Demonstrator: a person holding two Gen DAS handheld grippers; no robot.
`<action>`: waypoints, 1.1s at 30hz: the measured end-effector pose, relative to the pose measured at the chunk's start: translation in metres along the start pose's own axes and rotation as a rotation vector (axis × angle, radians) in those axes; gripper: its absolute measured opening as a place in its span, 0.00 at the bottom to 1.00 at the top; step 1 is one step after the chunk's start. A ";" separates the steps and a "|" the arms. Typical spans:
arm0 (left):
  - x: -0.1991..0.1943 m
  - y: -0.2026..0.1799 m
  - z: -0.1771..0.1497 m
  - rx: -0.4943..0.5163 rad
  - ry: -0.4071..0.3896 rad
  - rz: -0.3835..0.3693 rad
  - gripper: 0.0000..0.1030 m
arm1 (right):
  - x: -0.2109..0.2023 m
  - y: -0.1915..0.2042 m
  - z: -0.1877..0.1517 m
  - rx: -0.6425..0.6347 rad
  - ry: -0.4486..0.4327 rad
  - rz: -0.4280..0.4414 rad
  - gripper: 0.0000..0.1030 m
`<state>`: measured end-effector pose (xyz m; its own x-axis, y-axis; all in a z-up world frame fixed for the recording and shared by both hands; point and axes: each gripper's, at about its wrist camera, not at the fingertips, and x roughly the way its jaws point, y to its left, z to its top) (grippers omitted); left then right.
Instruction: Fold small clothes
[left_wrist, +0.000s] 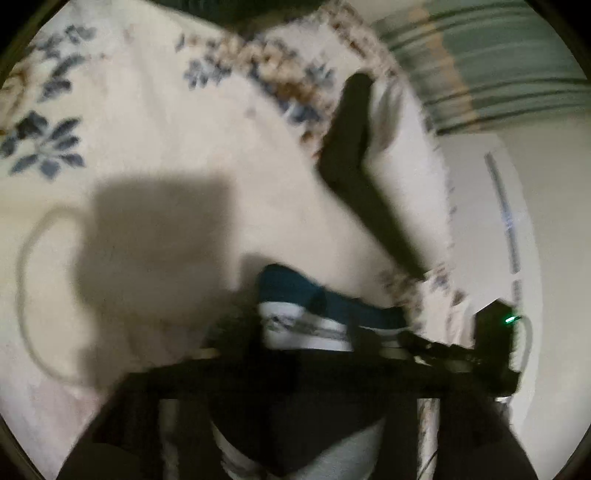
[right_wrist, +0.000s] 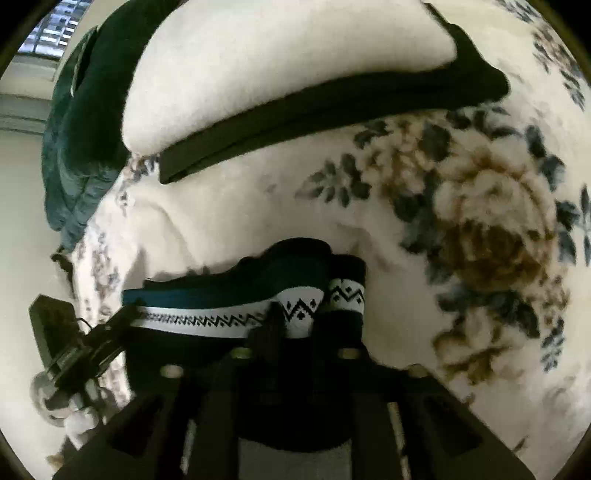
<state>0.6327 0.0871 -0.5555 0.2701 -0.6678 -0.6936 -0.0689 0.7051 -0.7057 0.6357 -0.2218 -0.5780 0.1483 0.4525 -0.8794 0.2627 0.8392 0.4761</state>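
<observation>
Cream blanket (right_wrist: 229, 236) with blue and tan flowers spreads under everything. On it, right in front of me, lies the patterned sock (right_wrist: 221, 314), teal with a white zigzag band, doubled over. My right gripper (right_wrist: 291, 325) is pressed together on its banded end; my left gripper (left_wrist: 306, 343) is at the other end, too blurred to tell whether it pinches. Beyond the sock, well apart, lies a black sock (right_wrist: 332, 110), bent at the heel. A teal garment (right_wrist: 81, 147) hangs at the blanket's edge.
</observation>
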 end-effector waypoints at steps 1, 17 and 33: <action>-0.012 -0.003 -0.005 -0.009 -0.028 -0.028 0.66 | -0.008 -0.005 -0.002 0.001 -0.002 0.033 0.46; -0.066 0.030 -0.286 -0.408 -0.197 -0.061 0.68 | 0.038 -0.049 0.007 -0.206 0.386 0.229 0.88; -0.013 0.020 -0.228 -0.480 -0.418 -0.233 0.28 | 0.072 -0.029 0.004 -0.244 0.319 0.369 0.19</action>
<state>0.4083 0.0557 -0.5932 0.6713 -0.5735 -0.4695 -0.3567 0.3052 -0.8829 0.6424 -0.2142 -0.6549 -0.1176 0.7676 -0.6300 0.0132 0.6356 0.7719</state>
